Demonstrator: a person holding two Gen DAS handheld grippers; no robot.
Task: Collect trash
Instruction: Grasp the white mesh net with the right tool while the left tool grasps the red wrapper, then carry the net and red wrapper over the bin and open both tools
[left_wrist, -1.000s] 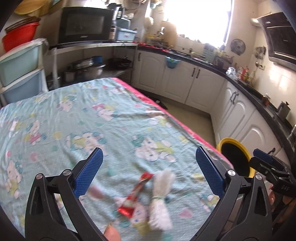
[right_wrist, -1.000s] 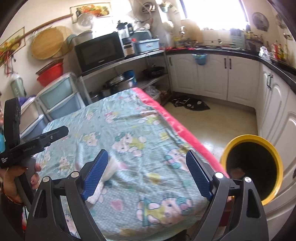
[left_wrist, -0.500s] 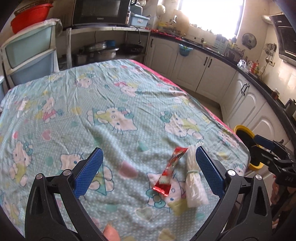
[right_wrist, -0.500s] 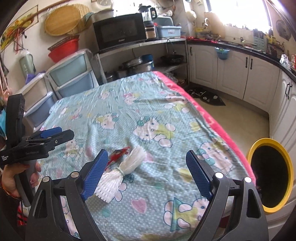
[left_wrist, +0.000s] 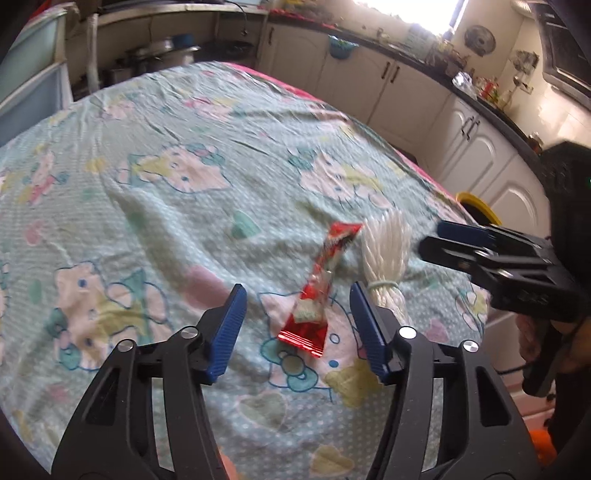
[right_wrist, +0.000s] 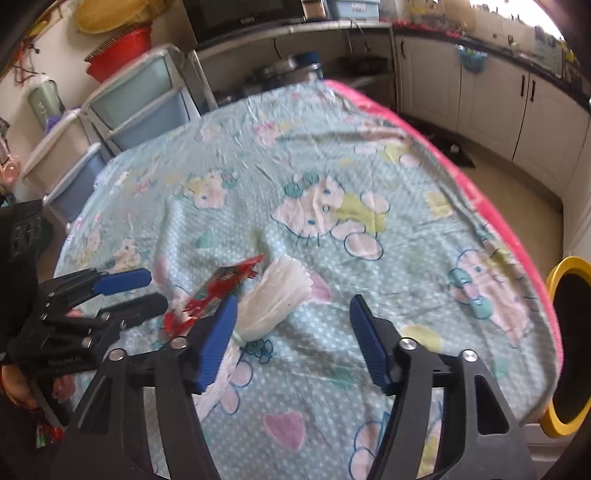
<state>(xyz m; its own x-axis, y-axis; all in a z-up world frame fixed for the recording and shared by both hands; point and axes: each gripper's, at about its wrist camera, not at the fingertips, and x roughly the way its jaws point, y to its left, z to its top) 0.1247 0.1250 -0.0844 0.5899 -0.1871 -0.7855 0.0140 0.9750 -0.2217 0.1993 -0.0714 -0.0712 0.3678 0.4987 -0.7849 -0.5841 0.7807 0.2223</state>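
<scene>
- The table (left_wrist: 155, 206) is covered by a teal cartoon-print cloth with a pink edge; the red wrapper (left_wrist: 320, 284) serves as the landmark here, lying flat on the cloth near the table's near corner.
- A white bundle of plastic strands (left_wrist: 384, 254), tied round its middle with a band, lies just beside the red wrapper, on the side toward the yellow-rimmed bin (right_wrist: 569, 343).
- That bin stands on the floor beyond the table's pink edge, well apart from the wrapper.
- The left hand-held gripper (left_wrist: 295, 325) hangs over the wrapper with its blue pads half spread; its jaws have just been closing, the wrapper's lower end lies between them, and neither pad touches it.
- The right hand-held gripper (right_wrist: 291, 339) is likewise half spread, its jaws just closing too; the white bundle sits by its left pad, not clamped.
- Cupboards (left_wrist: 406, 88) line the wall far behind the wrapper.
</scene>
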